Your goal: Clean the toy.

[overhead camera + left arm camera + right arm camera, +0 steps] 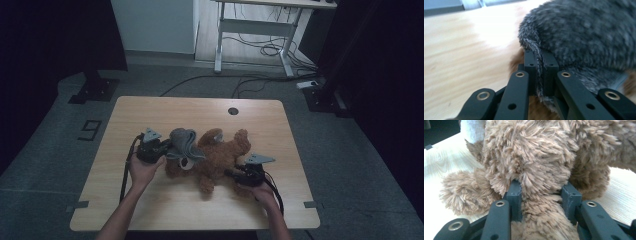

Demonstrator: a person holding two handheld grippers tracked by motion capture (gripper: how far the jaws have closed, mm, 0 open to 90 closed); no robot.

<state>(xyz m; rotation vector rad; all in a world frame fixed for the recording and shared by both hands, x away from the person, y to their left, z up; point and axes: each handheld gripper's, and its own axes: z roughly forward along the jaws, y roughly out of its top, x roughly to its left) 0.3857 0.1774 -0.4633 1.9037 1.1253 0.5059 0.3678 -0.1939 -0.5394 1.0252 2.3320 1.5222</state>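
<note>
— Brown plush is what we are gripping on the right: the right gripper [541, 195] is pinching a limb of the teddy bear [220, 157] between its jaws, and the fur is bulging out past both pads.

— And grey fleece on the left. We are holding the left gripper [541, 66] with its jaws nearly together, clamped on the thin edge of the grey cloth [584, 32], which is rising beyond the jaws and draping to their right.

— In the high view we are seeing the cloth [184, 144] lying over the bear's head end, just in front of the left gripper [159, 148].

— The bear is lying on its back on the wooden counter [150, 112], stretched between our two grippers, with the right gripper [239, 175] at its lower end.

— Beyond the right jaws we are looking along the bear's body; another furry limb is lying to their left on the counter [441, 162].
</note>
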